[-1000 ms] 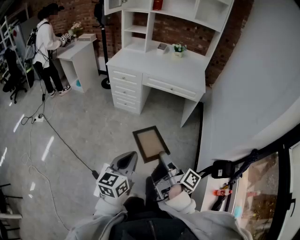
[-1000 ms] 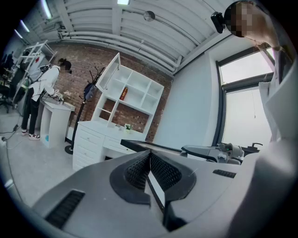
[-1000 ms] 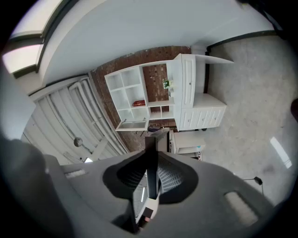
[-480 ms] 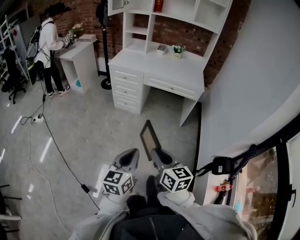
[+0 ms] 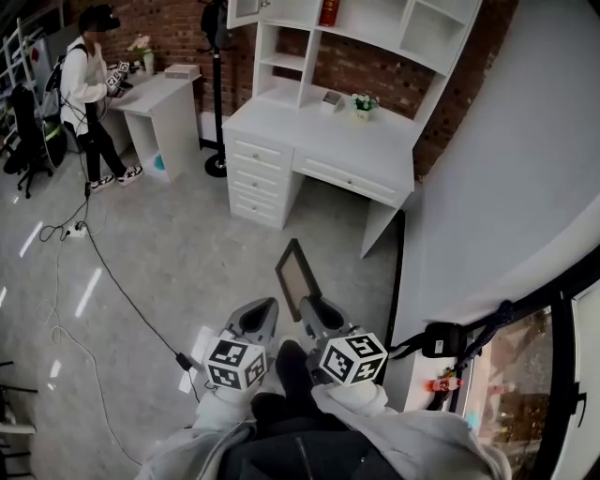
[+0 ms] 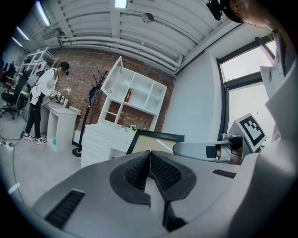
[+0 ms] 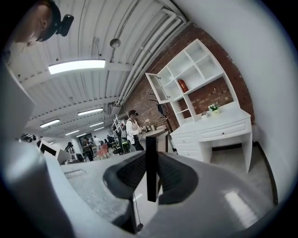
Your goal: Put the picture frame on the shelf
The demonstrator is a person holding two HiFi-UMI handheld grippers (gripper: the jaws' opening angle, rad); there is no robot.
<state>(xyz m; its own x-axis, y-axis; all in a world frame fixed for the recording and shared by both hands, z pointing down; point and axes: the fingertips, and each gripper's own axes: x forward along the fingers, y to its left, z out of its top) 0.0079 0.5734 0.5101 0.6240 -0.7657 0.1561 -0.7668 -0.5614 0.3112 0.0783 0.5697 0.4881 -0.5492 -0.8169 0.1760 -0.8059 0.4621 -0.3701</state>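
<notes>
Floor point(image 5: 178, 234): grey, glossy, spreads in front of the worktop point(image 5: 319, 127). A black cable point(image 5: 112, 272) trails over it, left of the worktop.

White wall point(image 5: 506, 159) runs right of the worktop; brick wall point(image 5: 375, 66) stands behind it.

Worktop: white, drawers on its left side, open knee space on its right. White shelf point(image 5: 375, 23) with open cubbies stands on its rear edge; a red item point(image 5: 328, 11) sits in an upper cubby.

Person point(image 5: 84, 89) stands at a small side table point(image 5: 155, 98), well left of the worktop.

Frame point(image 5: 295, 279): dark border, pale panel. It is up off the floor, in front of the worktop and well apart from it, standing on edge with the panel facing left. It is not yet on the shelf.

Right gripper point(image 5: 307, 305): clenched on the frame's near edge. The right gripper view shows the frame edge-on as a dark bar between the two pads point(image 7: 172, 174).

Left gripper point(image 5: 261, 314): just left of the right one, jaws pressed together with nothing between them. The frame's face shows beyond its tips in the left gripper view.

Potted plant point(image 5: 366, 101): small, on the worktop near the shelf's base.
</notes>
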